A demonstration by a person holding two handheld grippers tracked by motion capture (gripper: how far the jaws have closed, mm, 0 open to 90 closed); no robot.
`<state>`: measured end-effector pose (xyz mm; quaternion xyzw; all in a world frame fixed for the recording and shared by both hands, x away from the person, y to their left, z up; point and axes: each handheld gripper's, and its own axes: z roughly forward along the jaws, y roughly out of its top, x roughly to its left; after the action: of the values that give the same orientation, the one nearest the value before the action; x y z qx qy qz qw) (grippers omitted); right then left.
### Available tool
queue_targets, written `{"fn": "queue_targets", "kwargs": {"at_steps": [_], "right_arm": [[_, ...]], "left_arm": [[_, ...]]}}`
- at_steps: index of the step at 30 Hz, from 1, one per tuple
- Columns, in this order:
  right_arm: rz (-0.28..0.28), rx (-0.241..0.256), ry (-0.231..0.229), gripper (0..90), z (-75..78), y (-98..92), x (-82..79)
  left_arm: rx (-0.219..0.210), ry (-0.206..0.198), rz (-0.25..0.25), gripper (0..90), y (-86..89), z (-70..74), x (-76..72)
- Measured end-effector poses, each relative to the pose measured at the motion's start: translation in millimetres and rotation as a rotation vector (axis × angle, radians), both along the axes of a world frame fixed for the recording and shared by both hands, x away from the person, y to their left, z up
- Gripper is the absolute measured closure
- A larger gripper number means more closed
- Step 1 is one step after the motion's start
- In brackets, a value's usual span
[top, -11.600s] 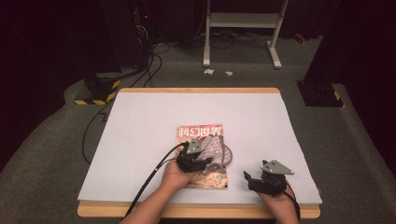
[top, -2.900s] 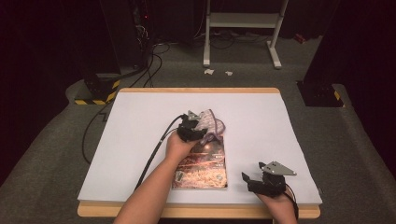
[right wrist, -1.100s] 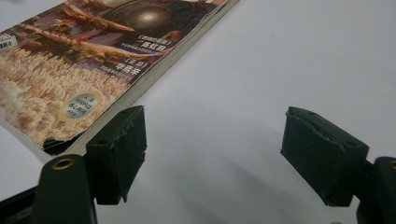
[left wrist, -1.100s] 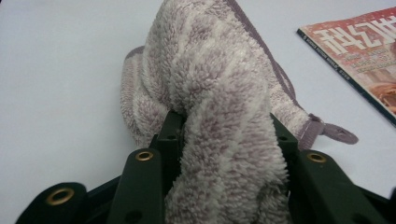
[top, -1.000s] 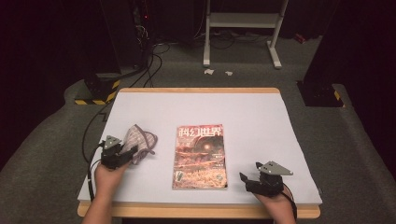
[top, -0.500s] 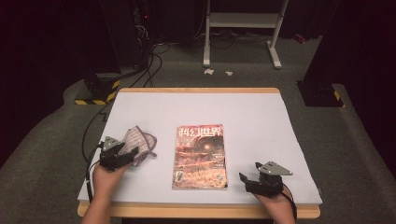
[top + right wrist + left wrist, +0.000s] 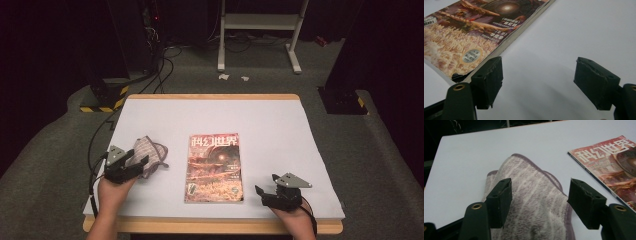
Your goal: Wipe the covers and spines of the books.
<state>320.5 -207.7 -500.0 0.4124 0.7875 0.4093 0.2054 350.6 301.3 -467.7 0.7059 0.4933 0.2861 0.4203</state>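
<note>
The left gripper (image 7: 131,166) has its fingers spread apart over the crumpled purple-striped terry cloth (image 7: 148,153), which lies on the white surface (image 7: 280,125) left of the red glossy magazine (image 7: 215,167). The right gripper (image 7: 267,192), fingers released and holding nothing, rests just right of the magazine.

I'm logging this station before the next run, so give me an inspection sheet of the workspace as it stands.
Surface: white table top with a wooden edge, bare apart from two things.
Job's things: striped cloth crumpled at the left; magazine lying flat, cover up, in the middle, apart from the cloth.
Clutter: nothing seen on the table.
Grippers: left gripper open, jaws either side of the cloth; right gripper open over bare table beside the magazine's corner, holding nothing.
Cables: black cable trailing off the left edge.
Surroundings: grey carpet, white stand behind, paper scraps on the floor.
</note>
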Motion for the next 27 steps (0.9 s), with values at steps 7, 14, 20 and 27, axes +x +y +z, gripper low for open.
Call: {"fn": "queue_targets", "kwargs": {"at_steps": [7,14,20,27], "right_arm": [[0.004,0.004,-0.005,23.6,1.2,-0.2,-0.4],[0.009,0.011,-0.008,23.8,1.8,0.2,-0.8],[0.013,0.026,-0.011,23.9,2.6,2.9,-1.6],[0.039,0.002,-0.028,24.6,4.0,15.0,-3.1]], "left_arm": [[-0.029,-0.024,-0.047,34.6,-10.1,4.2,-5.2],[-0.037,-0.032,-0.122,34.7,-28.8,4.0,-8.2],[-0.014,-0.008,-0.181,34.1,-50.7,-2.2,-7.8],[0.003,-0.006,-0.252,35.1,-82.1,-11.3,-8.8]]}}
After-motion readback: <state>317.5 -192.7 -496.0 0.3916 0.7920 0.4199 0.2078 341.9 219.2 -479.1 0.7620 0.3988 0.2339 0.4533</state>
